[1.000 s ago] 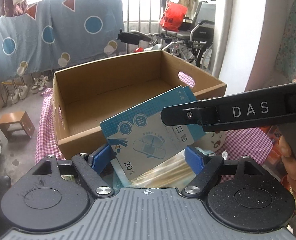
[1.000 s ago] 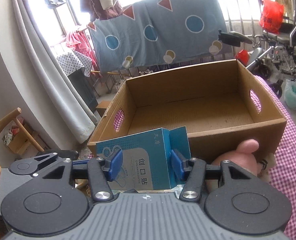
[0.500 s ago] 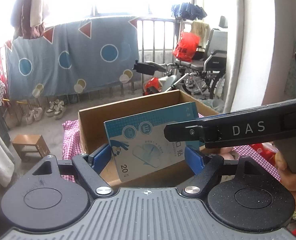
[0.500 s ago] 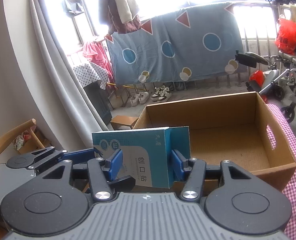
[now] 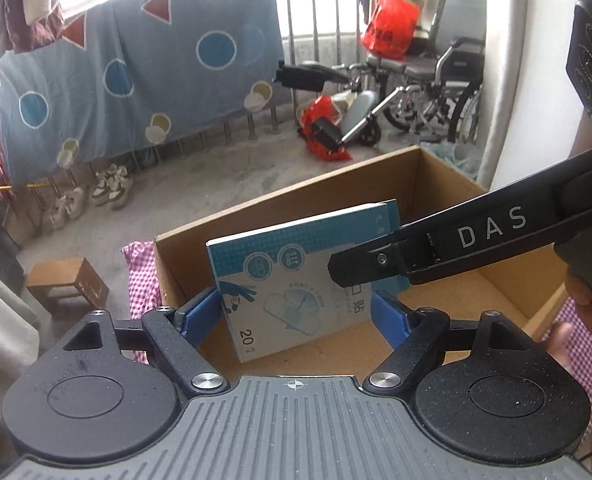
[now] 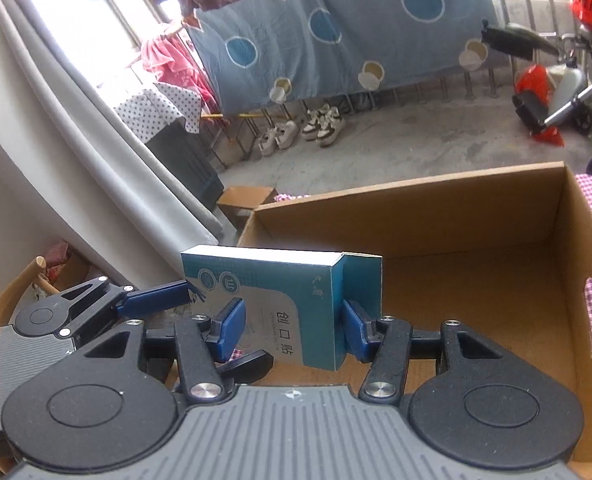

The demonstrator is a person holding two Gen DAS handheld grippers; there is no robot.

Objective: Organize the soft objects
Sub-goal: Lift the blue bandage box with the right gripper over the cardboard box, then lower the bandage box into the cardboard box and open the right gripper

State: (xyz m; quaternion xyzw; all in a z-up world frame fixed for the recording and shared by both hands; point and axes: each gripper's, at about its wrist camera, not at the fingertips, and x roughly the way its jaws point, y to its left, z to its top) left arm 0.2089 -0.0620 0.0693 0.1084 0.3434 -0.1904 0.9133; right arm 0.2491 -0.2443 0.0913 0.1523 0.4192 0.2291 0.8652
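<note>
A blue-and-white plaster box (image 5: 296, 292) hangs just above the floor of an open cardboard carton (image 5: 296, 208), close to its left wall. My left gripper (image 5: 296, 312) is shut on it, a blue pad against each side edge. The right gripper's black finger (image 5: 395, 260) lies across the box's front face. In the right wrist view, the right gripper (image 6: 292, 332) is shut on the same box (image 6: 280, 300), one pad on the face and one on the back. The left gripper's fingers (image 6: 156, 300) meet the box's left edge there. Nothing else lies in the carton (image 6: 415, 208).
The carton stands on a pink checked cloth (image 5: 140, 272). A person's hand (image 5: 587, 320) holds the right gripper's handle. Beyond are a concrete floor, a small wooden stool (image 5: 68, 284), shoes (image 6: 299, 132), a wheelchair (image 5: 435, 88), a hanging blue sheet and a grey curtain (image 6: 96, 152).
Both grippers have carried the plaster box forward over the carton's near wall, so it now hangs inside the carton. The grip of each has not changed.
</note>
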